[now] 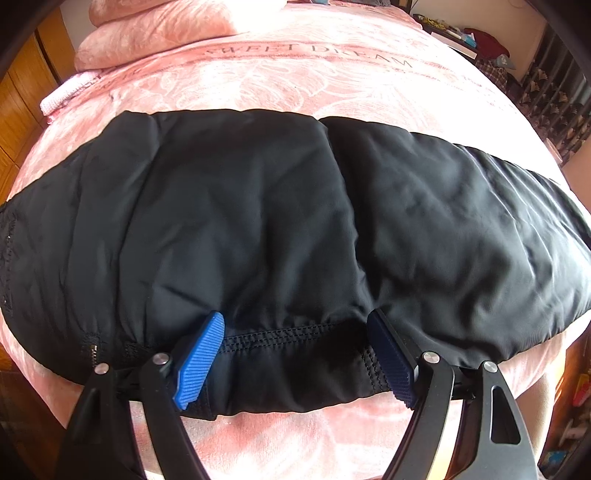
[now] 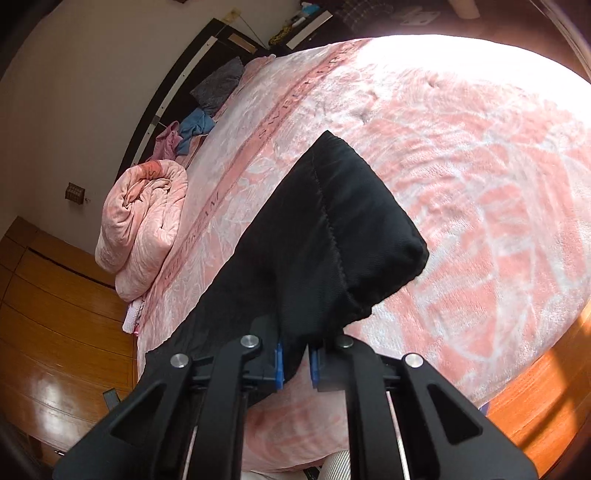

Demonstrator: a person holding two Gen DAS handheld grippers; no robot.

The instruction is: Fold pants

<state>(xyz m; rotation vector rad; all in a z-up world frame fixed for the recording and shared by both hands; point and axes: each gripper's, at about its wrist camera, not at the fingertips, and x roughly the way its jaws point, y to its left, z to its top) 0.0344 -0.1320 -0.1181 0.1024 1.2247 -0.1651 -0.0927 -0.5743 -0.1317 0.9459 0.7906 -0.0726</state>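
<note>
Black padded pants (image 1: 280, 221) lie across a pink bed, spread wide from left to right. My left gripper (image 1: 295, 332) is open, its blue pads (image 1: 201, 354) wide apart on either side of the stitched near hem of the pants. In the right wrist view my right gripper (image 2: 297, 363) is shut on a fold of the black pants (image 2: 325, 236), and the fabric rises from the pads and hangs over the bed.
The bed is covered by a pink floral blanket (image 1: 295, 81) with lettering. A rolled pink quilt (image 2: 144, 225) and pillows (image 1: 155, 26) lie at the head. Loose clothes (image 2: 192, 129) lie by the headboard. Wooden cabinets (image 2: 55, 295) stand beside the bed.
</note>
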